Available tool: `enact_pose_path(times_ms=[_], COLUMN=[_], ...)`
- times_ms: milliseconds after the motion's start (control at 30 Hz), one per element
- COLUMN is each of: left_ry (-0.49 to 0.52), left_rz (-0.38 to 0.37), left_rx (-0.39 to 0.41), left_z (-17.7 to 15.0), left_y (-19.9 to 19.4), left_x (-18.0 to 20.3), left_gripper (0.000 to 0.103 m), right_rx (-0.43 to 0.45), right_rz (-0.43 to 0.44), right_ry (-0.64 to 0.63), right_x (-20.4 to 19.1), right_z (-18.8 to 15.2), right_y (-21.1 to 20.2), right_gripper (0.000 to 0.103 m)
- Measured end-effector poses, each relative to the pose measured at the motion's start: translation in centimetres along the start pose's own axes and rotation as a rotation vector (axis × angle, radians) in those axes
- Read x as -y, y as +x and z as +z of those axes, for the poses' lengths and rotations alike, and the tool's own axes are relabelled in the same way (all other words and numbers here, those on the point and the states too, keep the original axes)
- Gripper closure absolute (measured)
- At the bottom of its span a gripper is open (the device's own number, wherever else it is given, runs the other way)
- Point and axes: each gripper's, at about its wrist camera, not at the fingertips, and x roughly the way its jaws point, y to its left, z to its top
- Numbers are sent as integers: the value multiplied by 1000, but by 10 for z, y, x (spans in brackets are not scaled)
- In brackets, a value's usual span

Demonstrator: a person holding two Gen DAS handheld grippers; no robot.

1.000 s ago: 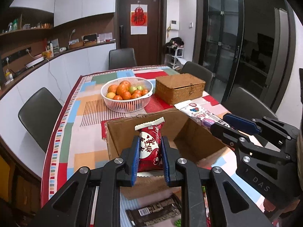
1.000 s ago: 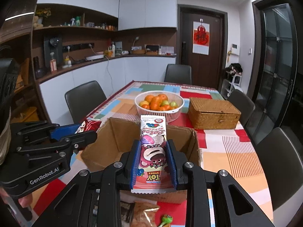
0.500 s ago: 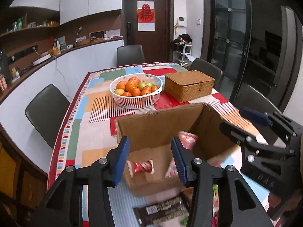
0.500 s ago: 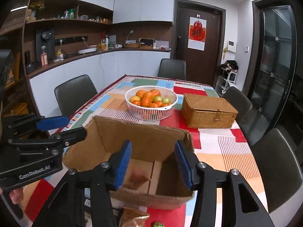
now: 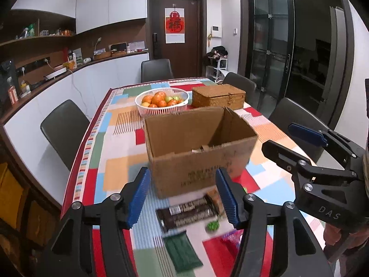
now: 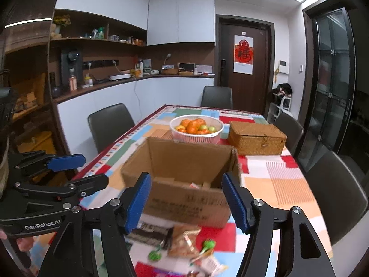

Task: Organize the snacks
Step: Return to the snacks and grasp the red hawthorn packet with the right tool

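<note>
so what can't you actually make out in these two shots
- Inside of the cardboard box, both views: its near wall hides nearly all the contents; only scraps show above the edge.
- Dark snack bar, left wrist view: motion blur makes its label unreadable.
- Snack packets in front of the box, right wrist view: blurred, and the lowest ones are cut off by the bottom edge.
- Print on the box's front, both views: too blurred to read.
</note>
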Motion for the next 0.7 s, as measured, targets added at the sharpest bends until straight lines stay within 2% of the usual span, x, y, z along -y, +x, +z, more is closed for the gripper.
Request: enact_pose_path(times_ms=[167, 400, 700], left_ry=[10, -33, -73], left_rz=[14, 10, 23], left_rx=[-19, -62, -147], left_z=[-32, -73, -113], left_y=[-17, -30, -23], left_x=[6, 6, 7], left_gripper=[41, 41, 40], right_rx=[-35, -124, -235], right_rz=[21, 69, 95], right_ry=[5, 26, 57], right_x=[-13, -20, -27], right_z=[-26, -64, -106], right_y=[-18, -23, -17], right_gripper=[38, 38, 38])
